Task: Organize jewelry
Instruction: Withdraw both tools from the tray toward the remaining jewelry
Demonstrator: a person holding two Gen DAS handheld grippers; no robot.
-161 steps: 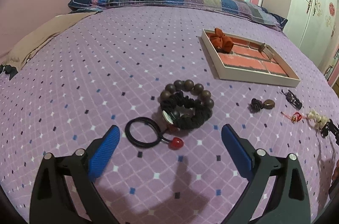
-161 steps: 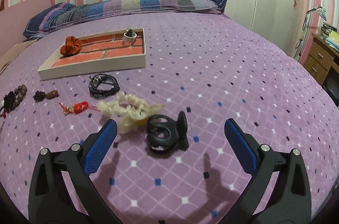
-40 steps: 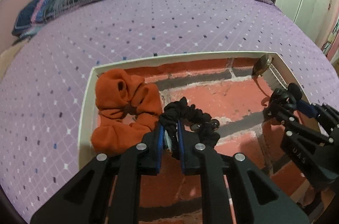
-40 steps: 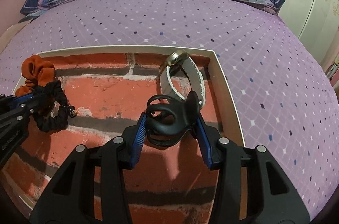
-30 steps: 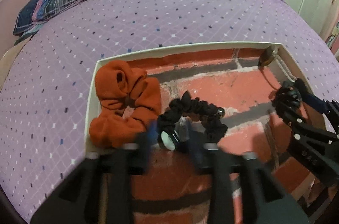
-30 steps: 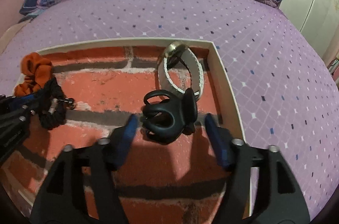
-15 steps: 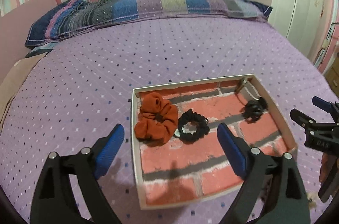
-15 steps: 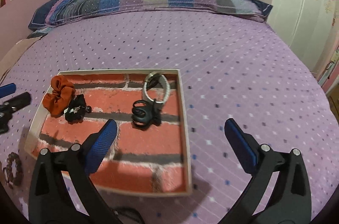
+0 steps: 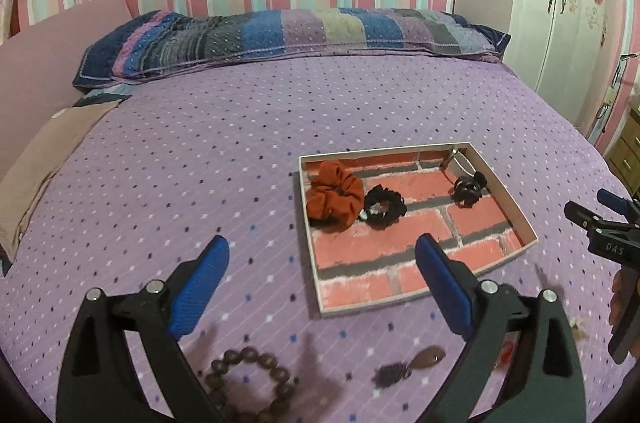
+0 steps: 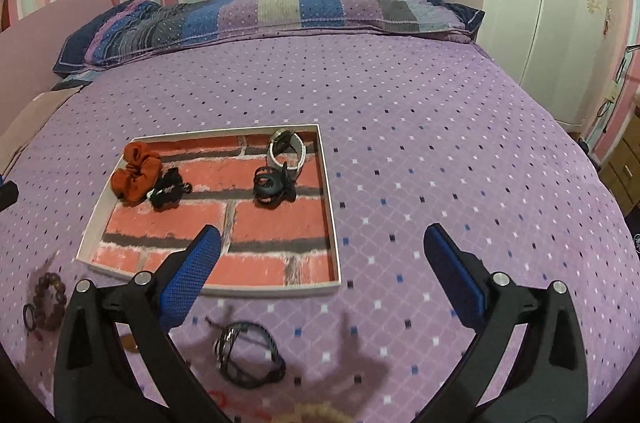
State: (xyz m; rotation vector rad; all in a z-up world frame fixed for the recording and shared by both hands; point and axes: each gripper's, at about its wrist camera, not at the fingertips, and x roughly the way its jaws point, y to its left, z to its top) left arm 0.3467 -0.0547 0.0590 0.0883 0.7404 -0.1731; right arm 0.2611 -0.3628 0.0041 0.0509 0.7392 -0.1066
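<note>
Status: both grippers have released their loads and backed away from the tray (image 9: 516, 213). A second ago the left gripper (image 9: 320, 287) pinched the black scrunchie (image 9: 385, 205) and the right gripper (image 10: 320, 273) pinched the black hair claw (image 10: 270, 185); both tongs are now spread wide and carry nothing.

Tray contents: orange scrunchie (image 9: 334, 195), with the black scrunchie touching it, the hair claw, and a white-strapped watch (image 10: 288, 147) in the far corner.

Remaining on the purple bedspread (image 9: 200, 143), nearer the cameras than the tray: wooden bead bracelet (image 9: 250, 383), small dark charm (image 9: 408, 365), black braided cord bracelet (image 10: 248, 353), and a red trinket (image 9: 505, 352) partly hidden. Judgement: two placements are complete; several pickups remain.

Legible marking: "DAS" on the right gripper body, seen in the left wrist view. No other text is readable.
</note>
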